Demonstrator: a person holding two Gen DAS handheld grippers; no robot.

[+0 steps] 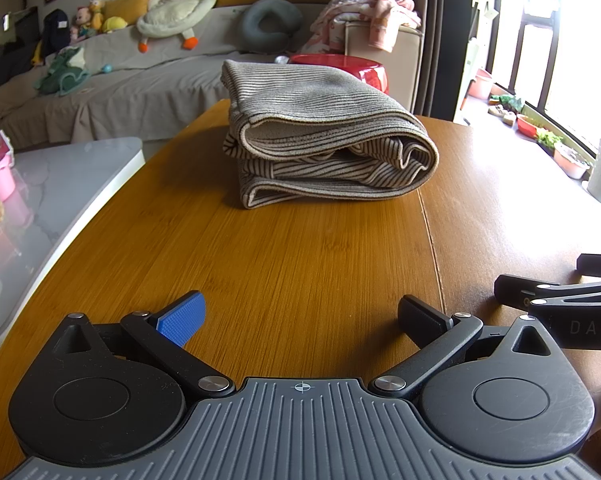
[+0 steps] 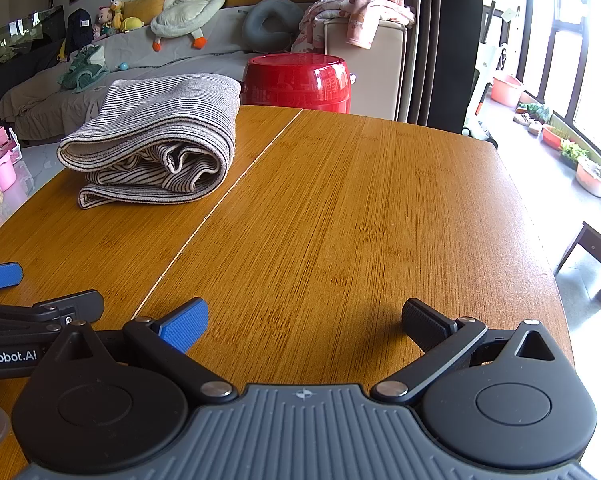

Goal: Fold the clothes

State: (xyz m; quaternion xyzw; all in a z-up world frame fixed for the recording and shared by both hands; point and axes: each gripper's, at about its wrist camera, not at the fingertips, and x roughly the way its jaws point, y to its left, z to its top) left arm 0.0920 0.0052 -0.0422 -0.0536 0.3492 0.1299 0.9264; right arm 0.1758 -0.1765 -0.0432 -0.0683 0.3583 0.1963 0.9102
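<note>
A beige garment with dark stripes [image 1: 320, 136] lies folded in a thick bundle on the wooden table [image 1: 300, 248], toward its far side. In the right wrist view the same striped bundle [image 2: 156, 136] sits at the far left of the table [image 2: 360, 208]. My left gripper [image 1: 302, 316] hovers open over bare wood, well short of the garment, nothing between its fingers. My right gripper [image 2: 304, 320] is open too, over the table's near right part, away from the cloth. Each gripper shows at the edge of the other's view.
A grey marble side table [image 1: 60, 184] with pink items stands at the left. A red stool [image 2: 300, 80] stands behind the table. A sofa [image 1: 140, 80] with plush toys lies beyond. Plant pots [image 1: 568, 156] line the window at the right. A seam [image 2: 220, 200] runs across the tabletop.
</note>
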